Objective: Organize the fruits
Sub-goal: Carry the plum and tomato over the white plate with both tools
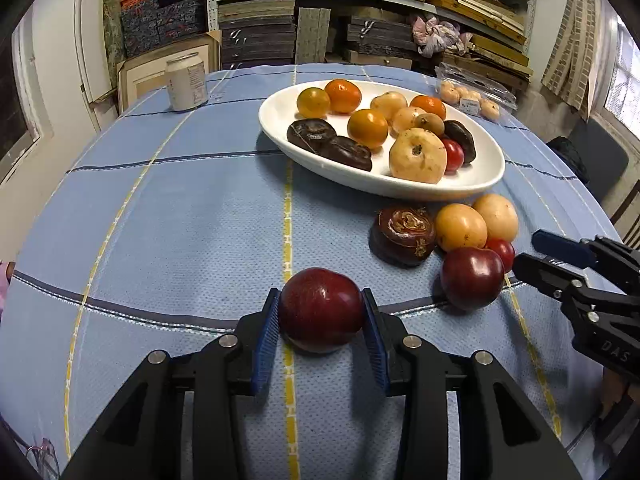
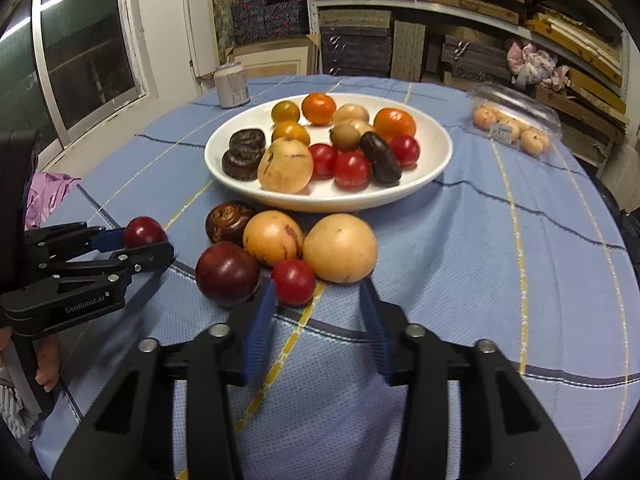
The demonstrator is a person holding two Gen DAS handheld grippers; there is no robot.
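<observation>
Two grippers work over a table (image 1: 160, 208) covered in blue checked cloth. Nearest, the left gripper (image 1: 320, 312) is clamped on a dark red plum (image 1: 320, 308), its blue pads pressed to both sides of the fruit, which rests on the cloth. The right gripper (image 2: 318, 300) stands wide with nothing between its fingers, its tips just short of a small red tomato (image 2: 293, 281).

Beyond that lies a loose cluster: a second dark plum (image 2: 227, 279), the tomato, two yellow-tan round fruits (image 2: 340, 248) touching each other, and a brown glossy fruit (image 2: 228, 224) behind them. All sit just beside the near rim of a white oval plate (image 2: 436, 160).

The plate holds orange mandarins (image 2: 319, 108), pale yellow fruits, dark wrinkled pieces and several red tomatoes.

Farther back, a pale drink can (image 1: 187, 82) stands upright near the far left edge, and a clear plastic pack (image 2: 516, 120) of small peach-coloured fruits lies at the far right. Shelves of stacked boards fill the wall behind.
</observation>
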